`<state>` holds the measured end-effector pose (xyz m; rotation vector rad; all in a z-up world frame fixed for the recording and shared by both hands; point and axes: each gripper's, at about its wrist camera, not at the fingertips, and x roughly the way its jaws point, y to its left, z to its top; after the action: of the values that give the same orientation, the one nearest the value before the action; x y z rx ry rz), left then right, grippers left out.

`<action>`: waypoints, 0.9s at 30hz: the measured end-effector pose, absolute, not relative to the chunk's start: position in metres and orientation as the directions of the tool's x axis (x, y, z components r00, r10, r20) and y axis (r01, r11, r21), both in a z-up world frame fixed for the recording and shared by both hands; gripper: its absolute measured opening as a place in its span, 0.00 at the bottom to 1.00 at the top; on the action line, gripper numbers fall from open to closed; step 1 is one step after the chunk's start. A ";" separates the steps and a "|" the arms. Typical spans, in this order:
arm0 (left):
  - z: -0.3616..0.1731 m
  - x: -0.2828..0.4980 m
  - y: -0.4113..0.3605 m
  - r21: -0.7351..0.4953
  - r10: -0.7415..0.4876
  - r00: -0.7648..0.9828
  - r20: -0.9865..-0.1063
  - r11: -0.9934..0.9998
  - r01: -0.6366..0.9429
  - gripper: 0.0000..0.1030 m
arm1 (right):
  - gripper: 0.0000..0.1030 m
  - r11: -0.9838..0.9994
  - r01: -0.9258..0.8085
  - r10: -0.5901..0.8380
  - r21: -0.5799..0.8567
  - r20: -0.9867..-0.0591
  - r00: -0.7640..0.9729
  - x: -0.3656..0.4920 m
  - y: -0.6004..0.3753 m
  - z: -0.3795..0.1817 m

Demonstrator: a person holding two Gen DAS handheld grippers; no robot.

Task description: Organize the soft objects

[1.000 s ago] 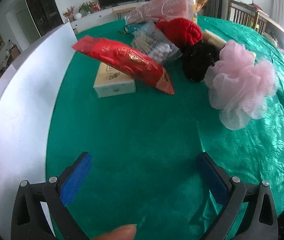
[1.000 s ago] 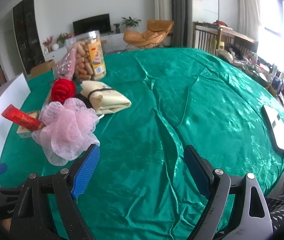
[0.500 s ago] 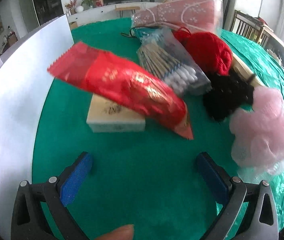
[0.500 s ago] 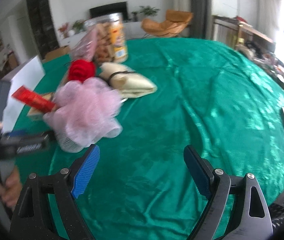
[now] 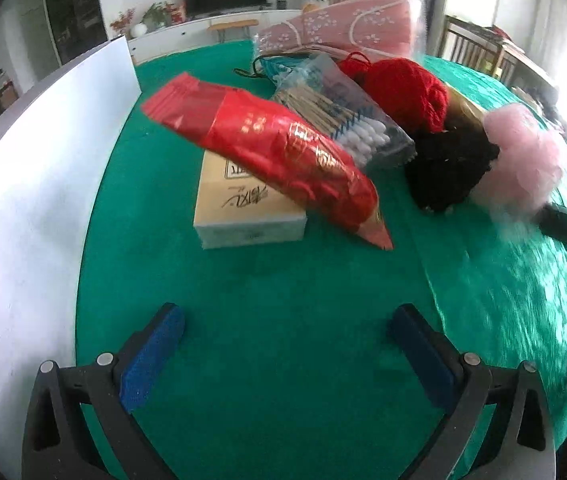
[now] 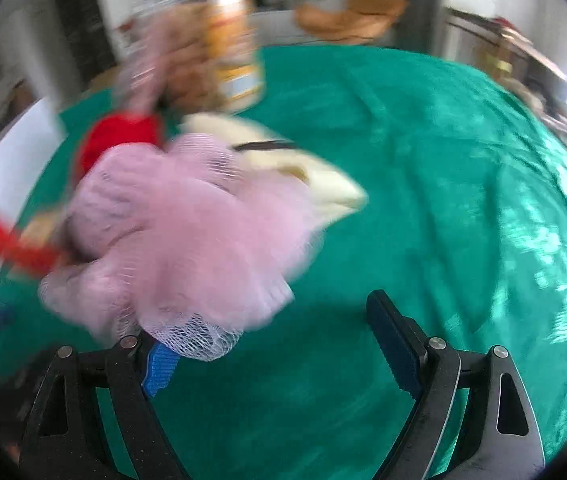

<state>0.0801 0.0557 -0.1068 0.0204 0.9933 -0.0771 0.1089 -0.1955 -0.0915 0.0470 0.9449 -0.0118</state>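
Closing in on the pink bath puff (image 6: 187,232) looks like the step in hand: the right gripper (image 6: 267,340) is sitting just short of it with its jaws spread wide and nothing between them, the white mesh tail of the puff draping over the left blue pad. The next move is probably calling for a nudge toward the puff so that its bulk, not just the loose tail, is lying between the pads before they squeeze.

The left gripper (image 5: 283,340) is hanging wide open and empty over bare green tablecloth (image 5: 263,300), well short of the pile.

The left view is showing what the blurred right view is hiding: a red packet (image 5: 275,160) leaning on a beige box (image 5: 243,216), a bag of cotton swabs (image 5: 347,124), red yarn (image 5: 407,88) and something black (image 5: 451,172) beside the puff (image 5: 523,160). The right view alone is showing a cream folded bundle (image 6: 303,168) behind the puff and a snack jar (image 6: 219,44) beyond.
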 end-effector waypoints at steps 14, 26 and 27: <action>-0.108 0.167 0.017 -0.016 -0.096 0.564 -0.820 0.989 0.145 1.00 | 0.85 1.000 -0.017 0.016 0.007 -0.786 0.618 0.083 -0.200 -0.099; -0.108 0.169 0.020 -0.020 -0.111 0.575 -0.811 0.987 0.162 1.00 | 0.87 1.000 -0.020 0.004 -0.010 -0.790 0.613 0.086 -0.197 -0.099; -0.108 0.168 0.020 -0.020 -0.111 0.575 -0.811 0.987 0.162 1.00 | 0.87 1.000 -0.020 0.004 -0.010 -0.790 0.613 0.086 -0.198 -0.099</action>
<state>0.1685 0.0196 -0.1076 0.0585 0.9451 -0.1599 0.0865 -0.1976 -0.0987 -0.0187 0.9114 0.0135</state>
